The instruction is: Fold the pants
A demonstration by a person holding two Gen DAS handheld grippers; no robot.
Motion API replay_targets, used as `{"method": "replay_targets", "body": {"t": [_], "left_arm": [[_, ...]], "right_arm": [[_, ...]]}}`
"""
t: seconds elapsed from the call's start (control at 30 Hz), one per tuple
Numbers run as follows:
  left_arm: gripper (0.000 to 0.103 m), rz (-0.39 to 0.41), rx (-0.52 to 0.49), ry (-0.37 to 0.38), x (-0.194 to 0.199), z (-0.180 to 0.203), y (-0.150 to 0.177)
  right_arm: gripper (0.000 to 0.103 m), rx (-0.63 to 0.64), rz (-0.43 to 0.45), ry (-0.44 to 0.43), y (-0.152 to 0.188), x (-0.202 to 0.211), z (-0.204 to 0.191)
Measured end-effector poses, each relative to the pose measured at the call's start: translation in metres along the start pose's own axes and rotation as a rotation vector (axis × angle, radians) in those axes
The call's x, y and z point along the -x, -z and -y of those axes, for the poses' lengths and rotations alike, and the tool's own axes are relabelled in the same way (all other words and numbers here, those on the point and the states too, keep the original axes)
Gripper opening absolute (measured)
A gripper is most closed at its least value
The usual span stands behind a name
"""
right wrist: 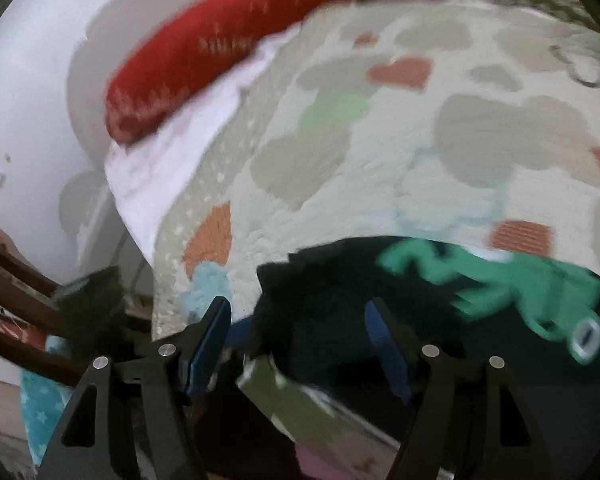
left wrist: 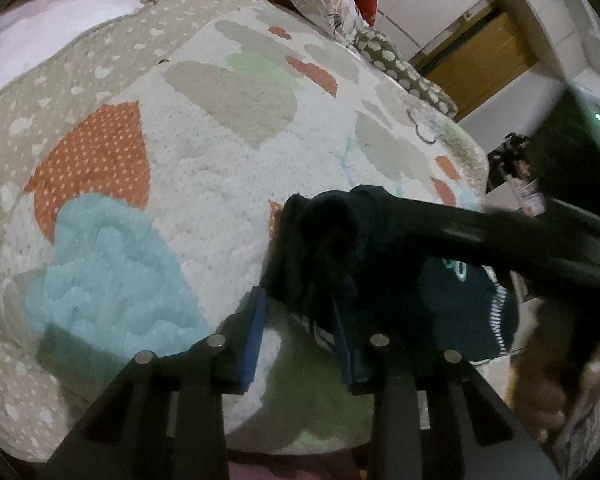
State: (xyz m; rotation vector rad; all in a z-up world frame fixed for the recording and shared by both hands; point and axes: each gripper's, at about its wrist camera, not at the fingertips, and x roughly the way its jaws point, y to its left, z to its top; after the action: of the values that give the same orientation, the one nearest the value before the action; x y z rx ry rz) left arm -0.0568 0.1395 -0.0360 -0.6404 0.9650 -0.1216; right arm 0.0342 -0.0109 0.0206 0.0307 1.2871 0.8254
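The dark pants [left wrist: 380, 264] with a green print lie bunched at the near right of the patterned bedspread [left wrist: 204, 128]. My left gripper [left wrist: 300, 320] is open, its blue-padded jaws standing on either side of a raised fold of the dark cloth. In the blurred right wrist view the pants [right wrist: 440, 304] show a green frog-like print, and my right gripper [right wrist: 300, 320] is open with the cloth's left edge between its jaws. The right gripper's black body [left wrist: 500, 236] crosses over the pants in the left wrist view.
A red pillow [right wrist: 204, 68] and white sheet [right wrist: 172, 160] lie at the head of the bed. A wooden chair frame [right wrist: 24, 280] stands left of the bed. A wooden door [left wrist: 484, 60] and white wall are beyond the bed's far edge.
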Motion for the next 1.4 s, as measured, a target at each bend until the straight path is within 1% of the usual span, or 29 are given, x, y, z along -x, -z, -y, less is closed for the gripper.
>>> {"method": "replay_targets", "body": {"t": [0.07, 0.1, 0.17, 0.23, 0.27, 0.3, 0.33, 0.37, 0.4, 0.43, 0.47, 0.5, 0.6, 0.73, 0.83, 0.9, 0.93, 0.97, 1.0, 1.03, 1.07, 1.1, 1.17, 1.2, 1.23, 1.27, 1.3, 1.33, 1.4], "left_arm": [[0.047, 0.009, 0.000, 0.027, 0.002, -0.001, 0.003], [0.051, 0.016, -0.009, 0.036, 0.002, 0.000, 0.004], [0.069, 0.026, -0.030, 0.052, 0.002, 0.005, 0.006], [0.076, 0.046, -0.047, 0.052, 0.000, 0.013, 0.009], [0.076, 0.060, -0.048, 0.033, -0.002, 0.014, 0.009], [0.075, 0.054, -0.056, 0.027, -0.005, 0.016, 0.009], [0.062, 0.042, -0.073, 0.006, -0.009, 0.018, 0.009], [0.033, 0.032, -0.081, -0.012, -0.012, 0.020, 0.009], [0.019, -0.004, -0.085, 0.005, -0.016, 0.022, 0.009], [0.010, -0.026, -0.080, 0.024, -0.018, 0.023, 0.009], [0.010, -0.017, -0.077, 0.018, -0.016, 0.025, 0.009], [0.010, -0.006, -0.089, 0.013, -0.013, 0.029, 0.010], [0.009, 0.003, -0.134, 0.023, -0.003, 0.049, 0.010], [0.010, -0.014, -0.209, 0.043, -0.005, 0.087, 0.012], [0.012, -0.036, -0.255, 0.060, -0.009, 0.115, 0.016], [0.013, -0.046, -0.284, 0.079, -0.009, 0.132, 0.021], [0.014, -0.052, -0.297, 0.082, -0.008, 0.137, 0.024], [0.017, -0.058, -0.307, 0.079, -0.009, 0.142, 0.026], [0.019, -0.061, -0.319, 0.071, -0.010, 0.146, 0.027], [0.024, -0.062, -0.326, 0.060, -0.012, 0.148, 0.027], [0.028, -0.063, -0.331, 0.048, -0.013, 0.149, 0.027], [0.030, -0.067, -0.330, 0.034, -0.015, 0.150, 0.026], [0.031, -0.081, -0.315, 0.014, -0.023, 0.149, 0.021], [0.031, -0.095, -0.308, 0.003, -0.028, 0.149, 0.019], [0.031, -0.104, -0.307, -0.005, -0.033, 0.149, 0.017], [0.031, -0.111, -0.310, -0.016, -0.039, 0.151, 0.016], [0.031, -0.121, -0.317, -0.029, -0.047, 0.152, 0.017], [0.031, -0.133, -0.322, -0.038, -0.053, 0.153, 0.019], [0.031, -0.165, -0.330, -0.056, -0.066, 0.152, 0.025]], "right_arm": [[0.075, -0.002, -0.062, 0.079, -0.014, -0.028, -0.007], [0.075, 0.015, -0.103, 0.132, -0.021, -0.044, -0.012], [0.075, 0.040, -0.156, 0.205, -0.026, -0.064, -0.016], [0.078, 0.062, -0.207, 0.269, -0.030, -0.080, -0.021], [0.078, 0.074, -0.226, 0.288, -0.031, -0.084, -0.023], [0.077, 0.091, -0.245, 0.311, -0.031, -0.088, -0.025], [0.076, 0.120, -0.270, 0.333, -0.031, -0.092, -0.026], [0.065, 0.131, -0.277, 0.346, -0.031, -0.093, -0.027], [0.051, 0.151, -0.279, 0.386, -0.029, -0.092, -0.028], [0.047, 0.179, -0.279, 0.409, -0.026, -0.090, -0.029], [0.035, 0.189, -0.270, 0.402, -0.024, -0.087, -0.029], [0.026, 0.192, -0.254, 0.402, -0.022, -0.081, -0.027], [0.023, 0.149, -0.179, 0.332, -0.013, -0.055, -0.014], [0.023, 0.087, -0.053, 0.260, 0.006, -0.009, 0.006], [0.023, 0.011, 0.047, 0.199, 0.020, 0.032, 0.034], [0.023, -0.043, 0.088, 0.167, 0.025, 0.048, 0.046], [0.023, -0.078, 0.113, 0.151, 0.033, 0.058, 0.062], [0.026, -0.104, 0.130, 0.143, 0.033, 0.062, 0.070], [0.030, -0.134, 0.148, 0.143, 0.039, 0.068, 0.085], [0.033, -0.172, 0.170, 0.163, 0.048, 0.075, 0.104], [0.037, -0.204, 0.188, 0.212, 0.057, 0.080, 0.120], [0.037, -0.224, 0.197, 0.273, 0.065, 0.086, 0.135], [0.037, -0.261, 0.225, 0.342, 0.079, 0.098, 0.153], [0.037, -0.275, 0.242, 0.349, 0.082, 0.107, 0.160], [0.037, -0.287, 0.283, 0.346, 0.088, 0.118, 0.162], [0.037, -0.288, 0.316, 0.326, 0.091, 0.126, 0.159], [0.037, -0.282, 0.348, 0.279, 0.094, 0.135, 0.154], [0.037, -0.277, 0.369, 0.218, 0.094, 0.139, 0.148], [0.037, -0.283, 0.384, 0.050, 0.094, 0.139, 0.137]]}}
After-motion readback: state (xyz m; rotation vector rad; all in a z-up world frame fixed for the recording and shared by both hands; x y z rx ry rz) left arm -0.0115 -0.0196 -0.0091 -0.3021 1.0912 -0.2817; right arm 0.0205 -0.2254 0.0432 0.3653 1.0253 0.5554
